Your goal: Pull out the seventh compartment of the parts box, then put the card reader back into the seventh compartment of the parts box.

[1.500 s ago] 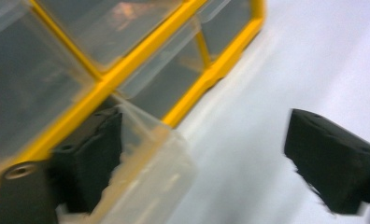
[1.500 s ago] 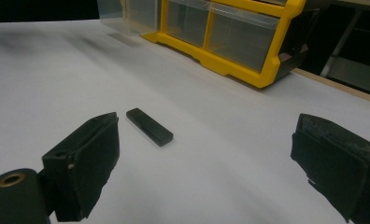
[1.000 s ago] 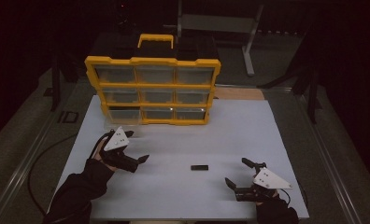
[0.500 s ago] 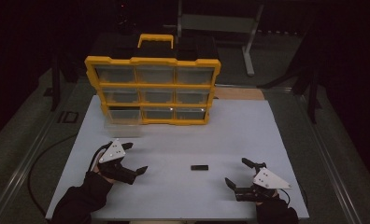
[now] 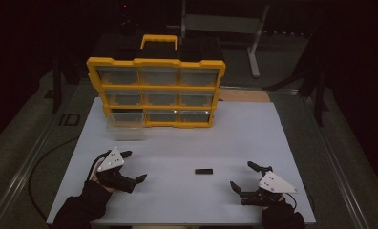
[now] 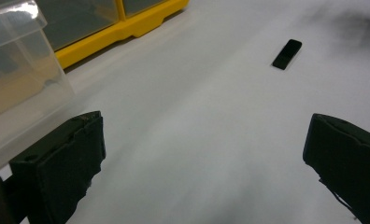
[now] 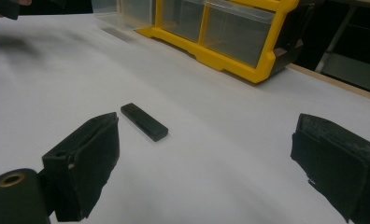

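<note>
Clear plastic drawer (image 5: 125,130) sticks out of the bottom left slot of the yellow box (image 5: 156,90) and rests on the white table (image 5: 187,138); it was there half a second ago too. Since the earlier pictures the left gripper (image 5: 133,167) has pulled back from the drawer toward the person and now sits low on the left, well apart from it. Its jaws are wide apart and hold nothing. In the left gripper view the drawer (image 6: 19,70) is cut off at the edge. Between the two grippers, nearer the right one, a small black stick (image 5: 204,171) lies flat on the table in the same spot as before. What it is is hard to tell. The right gripper (image 5: 248,175) has not moved; its jaws are spread apart and empty, with the stick (image 7: 144,122) just ahead of them.
</note>
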Motion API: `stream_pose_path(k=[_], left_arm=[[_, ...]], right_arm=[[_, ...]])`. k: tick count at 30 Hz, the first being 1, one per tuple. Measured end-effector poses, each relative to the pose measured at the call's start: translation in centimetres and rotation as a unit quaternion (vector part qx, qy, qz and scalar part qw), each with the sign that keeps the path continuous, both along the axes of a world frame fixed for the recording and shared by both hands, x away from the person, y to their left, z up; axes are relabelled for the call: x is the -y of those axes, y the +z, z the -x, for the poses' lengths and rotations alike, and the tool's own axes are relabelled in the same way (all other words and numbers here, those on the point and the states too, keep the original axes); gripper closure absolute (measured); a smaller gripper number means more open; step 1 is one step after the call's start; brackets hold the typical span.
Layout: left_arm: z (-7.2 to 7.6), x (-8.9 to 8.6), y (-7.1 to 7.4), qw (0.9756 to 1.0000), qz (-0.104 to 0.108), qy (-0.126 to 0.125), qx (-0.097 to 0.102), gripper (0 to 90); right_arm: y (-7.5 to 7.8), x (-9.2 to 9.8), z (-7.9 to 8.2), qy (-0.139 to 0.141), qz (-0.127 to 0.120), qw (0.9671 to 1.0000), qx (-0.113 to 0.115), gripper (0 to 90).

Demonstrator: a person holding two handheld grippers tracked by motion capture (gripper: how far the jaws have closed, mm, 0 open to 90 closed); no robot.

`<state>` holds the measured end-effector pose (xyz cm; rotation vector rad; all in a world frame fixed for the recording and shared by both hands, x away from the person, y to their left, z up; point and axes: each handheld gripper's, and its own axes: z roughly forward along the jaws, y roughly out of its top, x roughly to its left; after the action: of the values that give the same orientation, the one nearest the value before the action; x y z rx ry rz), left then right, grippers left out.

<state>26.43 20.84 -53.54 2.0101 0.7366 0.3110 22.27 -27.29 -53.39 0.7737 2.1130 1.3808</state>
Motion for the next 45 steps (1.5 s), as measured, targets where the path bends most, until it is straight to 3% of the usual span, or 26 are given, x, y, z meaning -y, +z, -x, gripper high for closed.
stream_pose_path(k=[12, 25, 35, 45], left_arm=[[0.2, 0.6, 1.5, 0.9997, 0.006, -0.022, 0.005, 0.0], [-1.2, 1.9, 4.5, 0.9983, 0.005, -0.056, 0.013, 0.0], [-2.5, 4.2, 6.1, 0.9959, -0.004, -0.088, 0.018, 0.0], [-3.4, 7.5, 6.6, 0.9925, -0.006, -0.122, 0.011, 0.0]], right_arm=[[0.1, 0.0, 0.0, 0.000, -0.001, 1.0000, 0.001, 8.0], [0.1, 0.0, 0.0, -0.001, -0.003, 1.0000, 0.000, 8.0], [0.1, 0.1, 0.0, -0.003, -0.004, 1.0000, 0.001, 8.0], [0.1, 0.0, 0.0, -0.003, -0.006, 1.0000, 0.000, 8.0]])
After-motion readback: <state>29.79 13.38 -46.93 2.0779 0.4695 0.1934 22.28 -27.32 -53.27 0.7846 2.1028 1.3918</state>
